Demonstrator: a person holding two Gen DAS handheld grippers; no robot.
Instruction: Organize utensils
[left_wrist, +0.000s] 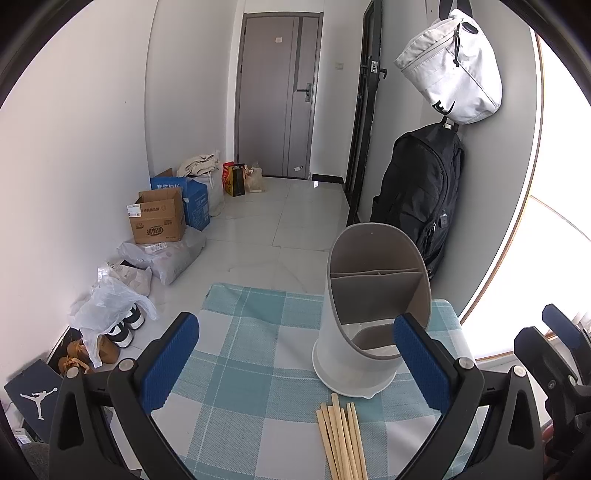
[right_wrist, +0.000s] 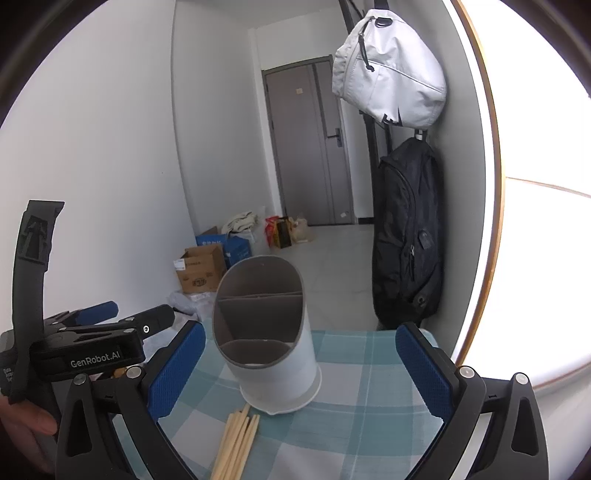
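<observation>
A white utensil holder (left_wrist: 364, 321) with grey inner dividers stands upright on a table with a blue-and-white checked cloth (left_wrist: 240, 369). Several wooden chopsticks (left_wrist: 341, 439) lie flat on the cloth just in front of the holder. My left gripper (left_wrist: 295, 362) is open and empty above the cloth, with the holder between its fingers and the chopsticks below. In the right wrist view the holder (right_wrist: 266, 332) and chopsticks (right_wrist: 236, 443) show again. My right gripper (right_wrist: 301, 369) is open and empty, just behind them. The left gripper (right_wrist: 110, 325) shows at the left edge there.
A black backpack (left_wrist: 421, 192) and a white bag (left_wrist: 450, 66) hang on the wall at the right, beyond the table. Cardboard boxes (left_wrist: 159, 218), plastic bags and shoes (left_wrist: 122, 328) lie on the floor at the left. A grey door (left_wrist: 277, 96) is at the far end.
</observation>
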